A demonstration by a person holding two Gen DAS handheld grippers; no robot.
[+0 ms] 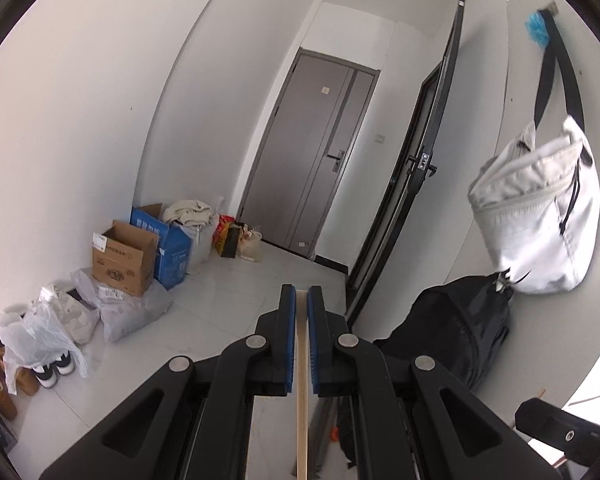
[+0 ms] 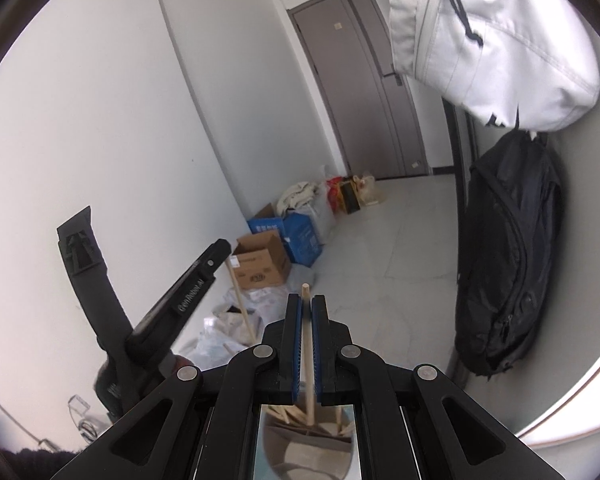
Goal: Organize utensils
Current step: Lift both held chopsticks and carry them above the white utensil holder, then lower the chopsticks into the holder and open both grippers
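My left gripper (image 1: 302,294) is shut on a thin wooden stick (image 1: 302,400) that runs back between the blue pads and out of the bottom of the view. My right gripper (image 2: 307,300) is shut on another wooden stick (image 2: 308,344), whose round tip pokes just past the fingertips. In the right wrist view the left gripper (image 2: 216,256) shows at the left, raised, with its wooden stick (image 2: 242,304) hanging below it. A mirror under the right gripper reflects a holder with several wooden utensils (image 2: 300,416). Both grippers point out at a hallway.
A white bag (image 1: 540,208) hangs on the right wall above a black backpack (image 1: 456,328). Cardboard boxes (image 1: 124,256), plastic bags (image 1: 40,332) and shoes line the left wall. A grey door (image 1: 312,168) stands at the hallway's end, a black-framed door (image 1: 420,168) open on the right.
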